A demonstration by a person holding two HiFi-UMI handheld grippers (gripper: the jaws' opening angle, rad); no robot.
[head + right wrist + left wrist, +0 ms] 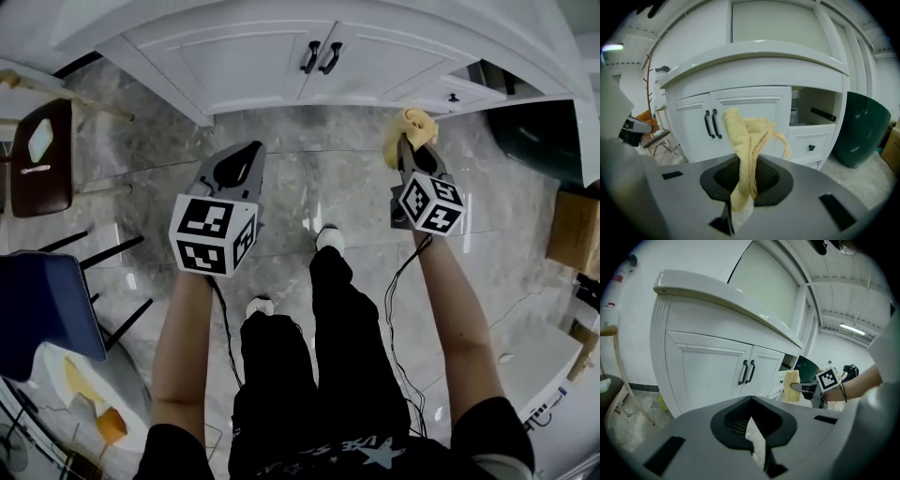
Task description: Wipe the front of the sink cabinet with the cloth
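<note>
The white sink cabinet (272,58) stands ahead, with two doors and black handles (320,56). A crumpled yellow cloth (411,125) is clamped in my right gripper (406,145), held in the air a little short of the cabinet's right side, not touching it. In the right gripper view the cloth (747,140) rises from the shut jaws of my right gripper (749,161) in front of the doors (740,122). My left gripper (249,150) hovers to the left, jaws together and empty. The left gripper view shows my left gripper (751,400), the doors (722,376) and the cloth (792,386).
A small drawer with a black knob (453,97) sits at the cabinet's right, with an open recess (813,110) above it. A dark green bin (536,131) stands farther right, a cardboard box (574,230) nearer. A wooden chair (42,155) is at left. The person's legs (328,356) are below.
</note>
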